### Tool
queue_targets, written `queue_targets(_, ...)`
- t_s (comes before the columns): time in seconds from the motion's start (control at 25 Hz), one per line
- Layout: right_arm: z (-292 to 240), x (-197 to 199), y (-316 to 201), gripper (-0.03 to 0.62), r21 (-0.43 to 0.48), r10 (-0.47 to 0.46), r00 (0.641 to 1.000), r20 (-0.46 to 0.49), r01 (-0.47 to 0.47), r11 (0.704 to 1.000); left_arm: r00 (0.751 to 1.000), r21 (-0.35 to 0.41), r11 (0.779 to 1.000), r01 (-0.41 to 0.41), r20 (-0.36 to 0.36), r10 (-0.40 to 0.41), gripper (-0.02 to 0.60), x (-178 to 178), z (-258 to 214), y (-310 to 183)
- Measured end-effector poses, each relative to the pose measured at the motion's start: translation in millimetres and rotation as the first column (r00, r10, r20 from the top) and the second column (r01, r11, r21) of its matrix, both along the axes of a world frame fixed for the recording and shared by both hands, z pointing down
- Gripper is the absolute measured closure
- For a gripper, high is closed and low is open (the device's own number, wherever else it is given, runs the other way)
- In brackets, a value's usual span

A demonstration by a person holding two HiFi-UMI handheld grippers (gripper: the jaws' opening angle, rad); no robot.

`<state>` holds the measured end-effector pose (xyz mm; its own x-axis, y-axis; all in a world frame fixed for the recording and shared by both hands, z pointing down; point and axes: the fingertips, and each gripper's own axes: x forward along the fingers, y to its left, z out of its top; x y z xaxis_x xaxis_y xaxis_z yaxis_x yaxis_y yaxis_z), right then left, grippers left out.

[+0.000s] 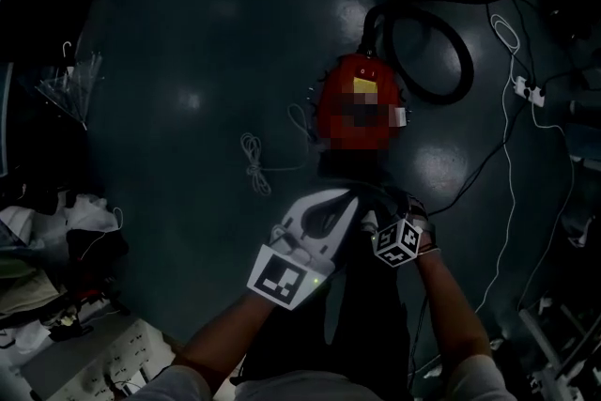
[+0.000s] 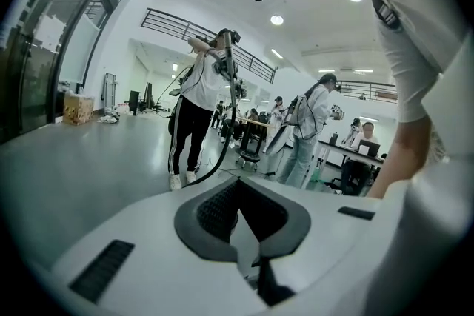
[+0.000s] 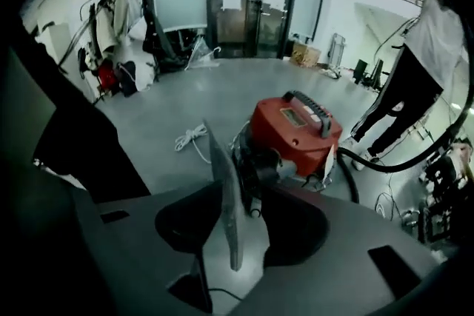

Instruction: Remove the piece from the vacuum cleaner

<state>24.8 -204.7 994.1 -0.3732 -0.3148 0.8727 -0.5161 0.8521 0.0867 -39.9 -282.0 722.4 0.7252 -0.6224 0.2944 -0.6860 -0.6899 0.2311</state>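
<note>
A red canister vacuum cleaner (image 1: 352, 75) sits on the dark floor just ahead of both grippers, with bare floor open to its left except for a coiled white cord (image 1: 254, 162). Its black hose (image 1: 460, 61) loops behind and cables (image 1: 512, 155) trail to the right. The left gripper (image 2: 237, 185) is clenched on nothing, while the right gripper (image 3: 246, 192) stands spread, aimed at the machine's dark near-end fitting (image 3: 259, 170) (a thin grey strip, edge-on in the gap, defies identification). Lettering on the top panel (image 3: 295, 115) is too small to read.
</note>
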Motion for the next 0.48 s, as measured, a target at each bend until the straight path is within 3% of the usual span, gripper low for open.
queue_targets(0.28,78.2,-0.9,-3.2,0.439,-0.019,-0.144,0.977,-0.159,0.142,0.990,0.999,-0.031,0.999,0.015,0.037,-0.014,0.575,-15.4,40.1,-1.6)
queue_targets(0.4,83.5,-2.6,-1.8,0.525,-0.003,-0.182,0.964,-0.193,0.184,0.983,0.999,-0.045,0.999,0.028,0.041,-0.026,0.575,-20.5,41.4,0.4)
queue_targets(0.48,81.6,-3.4,2.4,0.542,0.007,-0.214,0.954,-0.210,0.221,0.975,0.999,-0.050,0.998,0.031,0.042,-0.029,0.575,-22.0,39.8,2.8)
